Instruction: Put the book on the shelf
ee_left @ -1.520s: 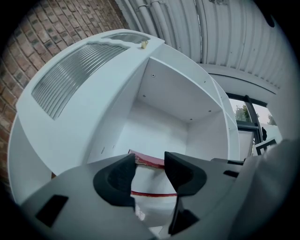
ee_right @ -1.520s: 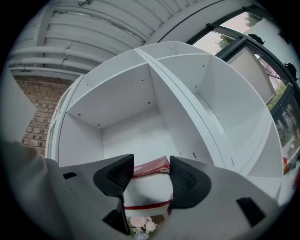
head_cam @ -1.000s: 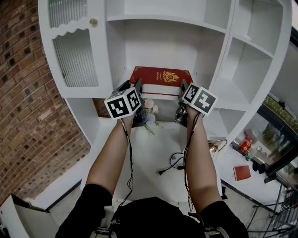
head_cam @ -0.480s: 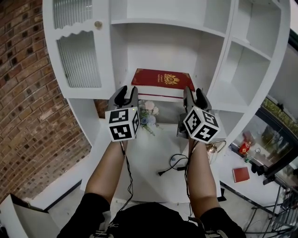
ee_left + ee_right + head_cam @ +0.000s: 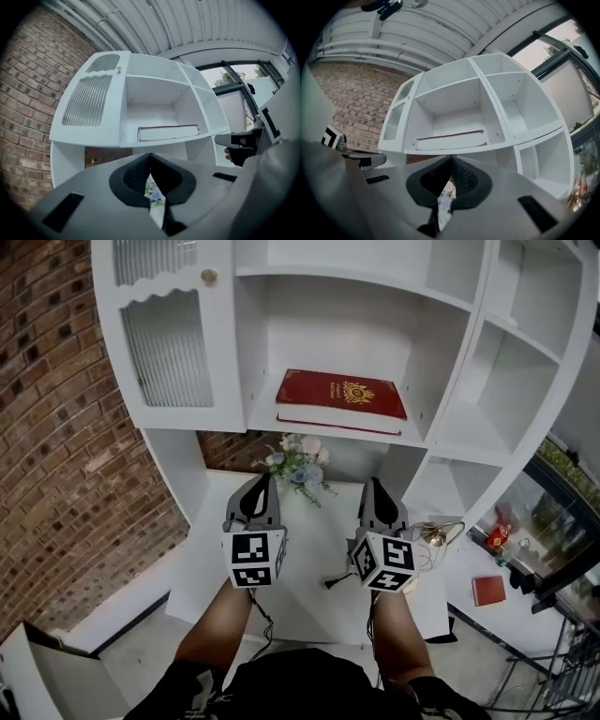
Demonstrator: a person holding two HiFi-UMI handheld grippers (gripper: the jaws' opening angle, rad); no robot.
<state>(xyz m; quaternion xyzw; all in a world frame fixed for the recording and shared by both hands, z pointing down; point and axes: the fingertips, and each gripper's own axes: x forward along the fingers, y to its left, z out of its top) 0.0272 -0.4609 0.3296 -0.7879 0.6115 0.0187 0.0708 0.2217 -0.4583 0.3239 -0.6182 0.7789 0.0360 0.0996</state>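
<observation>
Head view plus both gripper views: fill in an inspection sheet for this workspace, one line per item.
Surface: white desk, mostly bare.
Job's things: red book lies flat on the shelf, cover up.
Clutter: flowers at the desk's back.
Tools: left tool and right tool are both shut and empty, below the shelf, clear of the book.
Cables: black cable loose on the desk.
Surroundings: brick wall on the left; ribbed cabinet door; red booklet at lower right.
</observation>
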